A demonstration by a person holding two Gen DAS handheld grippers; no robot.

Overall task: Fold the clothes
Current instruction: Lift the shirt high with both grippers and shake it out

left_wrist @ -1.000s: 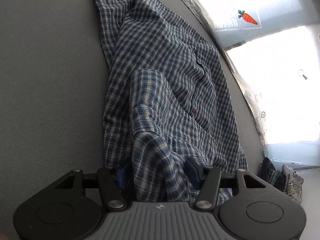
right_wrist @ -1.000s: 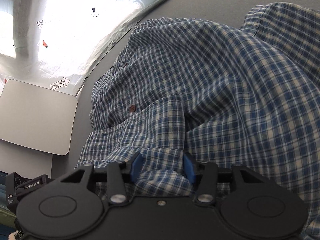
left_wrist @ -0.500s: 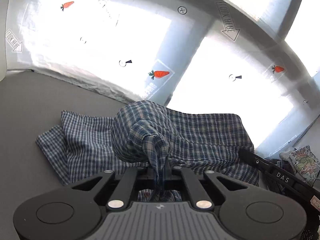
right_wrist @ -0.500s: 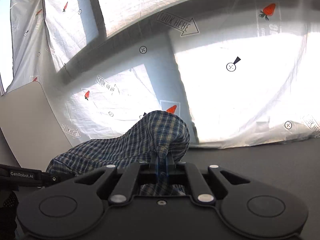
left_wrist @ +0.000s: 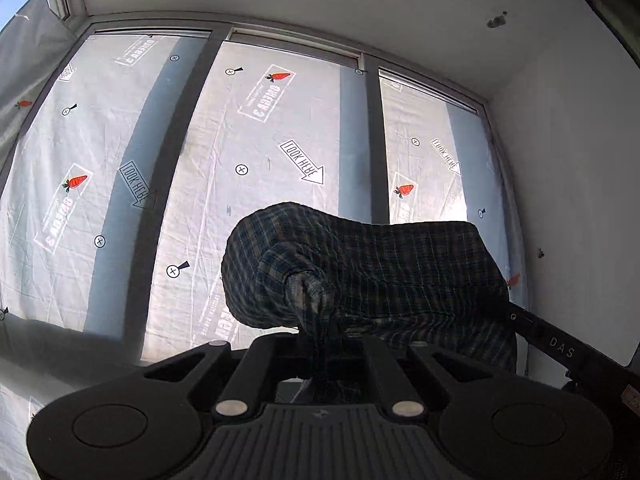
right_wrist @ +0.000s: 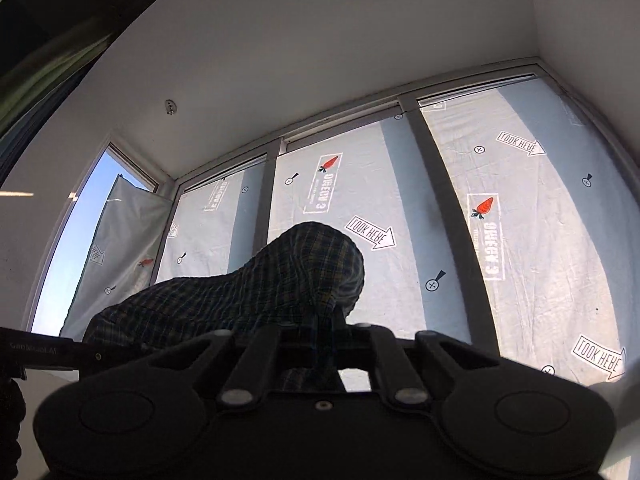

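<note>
A blue and white plaid shirt (left_wrist: 380, 272) hangs in the air, dark against bright covered windows. My left gripper (left_wrist: 326, 338) is shut on a bunched edge of it, and the cloth stretches away to the right toward the other gripper's black body (left_wrist: 568, 354). In the right wrist view the same plaid shirt (right_wrist: 256, 292) drapes off to the left from my right gripper (right_wrist: 326, 326), which is shut on a pinched fold. Both cameras tilt upward, so the table and the shirt's lower part are hidden.
Tall windows covered with white printed sheeting (left_wrist: 248, 160) fill the background, with white wall (left_wrist: 568, 200) to the right. In the right wrist view the ceiling (right_wrist: 320, 60) shows above the windows, and the left gripper's black body (right_wrist: 40, 350) juts in at the left edge.
Both grippers closed on the shirt as it lay on the grey table, then lifted it. The cameras now tip up at the windows and ceiling, with the shirt hanging between the grippers.
</note>
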